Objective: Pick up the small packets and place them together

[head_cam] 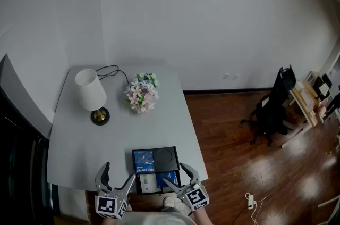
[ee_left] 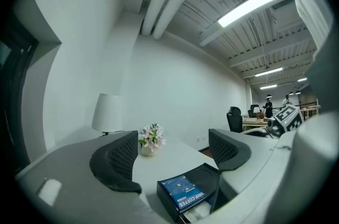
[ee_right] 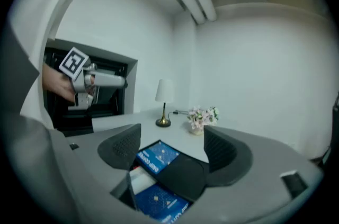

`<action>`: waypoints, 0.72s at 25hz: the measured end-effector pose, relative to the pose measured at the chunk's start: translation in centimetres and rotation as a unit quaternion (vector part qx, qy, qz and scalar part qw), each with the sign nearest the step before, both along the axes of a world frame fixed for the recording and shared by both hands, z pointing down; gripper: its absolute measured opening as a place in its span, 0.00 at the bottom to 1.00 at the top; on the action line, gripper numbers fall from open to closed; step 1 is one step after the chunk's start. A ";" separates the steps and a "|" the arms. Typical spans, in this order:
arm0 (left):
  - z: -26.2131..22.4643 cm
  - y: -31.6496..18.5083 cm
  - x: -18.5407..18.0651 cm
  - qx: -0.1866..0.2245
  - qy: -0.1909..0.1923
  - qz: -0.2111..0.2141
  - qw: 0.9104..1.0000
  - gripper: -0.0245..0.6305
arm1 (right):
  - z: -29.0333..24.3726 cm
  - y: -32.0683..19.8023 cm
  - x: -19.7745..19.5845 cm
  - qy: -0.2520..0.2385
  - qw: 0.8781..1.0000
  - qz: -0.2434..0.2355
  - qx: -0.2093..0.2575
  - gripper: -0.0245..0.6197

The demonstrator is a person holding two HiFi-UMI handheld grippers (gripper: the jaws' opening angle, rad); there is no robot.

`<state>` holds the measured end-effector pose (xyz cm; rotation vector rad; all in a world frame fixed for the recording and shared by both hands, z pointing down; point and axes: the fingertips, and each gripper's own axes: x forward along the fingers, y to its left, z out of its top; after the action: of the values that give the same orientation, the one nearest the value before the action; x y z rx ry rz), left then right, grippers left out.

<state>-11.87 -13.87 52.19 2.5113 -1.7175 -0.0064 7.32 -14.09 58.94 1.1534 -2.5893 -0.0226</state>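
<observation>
Blue coffee packets (head_cam: 143, 160) lie in a black box (head_cam: 166, 155) at the table's (head_cam: 79, 133) near edge. We hold the left gripper (head_cam: 118, 175) and right gripper (head_cam: 175, 174) flanking it, both released and empty, seemingly ready to reach in.

You hold both at the frame's bottom edge: left gripper (head_cam: 117, 178) level, jaws apart; right gripper (head_cam: 177, 175) tipped slightly down, jaws apart.
</observation>
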 end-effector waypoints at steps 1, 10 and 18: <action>0.3 0.1 0.0 -0.005 0.002 -0.001 1.000 0.68 | 2.0 0.4 -0.2 0.032 0.999 -0.015 -0.023 0.60; 1.3 1.0 -0.1 -0.025 0.000 0.003 1.000 0.67 | 17.8 4.4 -1.3 0.206 0.938 -0.141 -0.239 0.45; 1.5 1.7 -0.7 -0.030 0.000 -0.003 1.000 0.67 | 22.1 4.1 -1.8 0.345 0.894 -0.166 -0.233 0.45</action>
<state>-12.54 -12.22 53.66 2.4627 -1.6994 0.0448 5.51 -9.94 81.03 0.4082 -1.9557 0.0937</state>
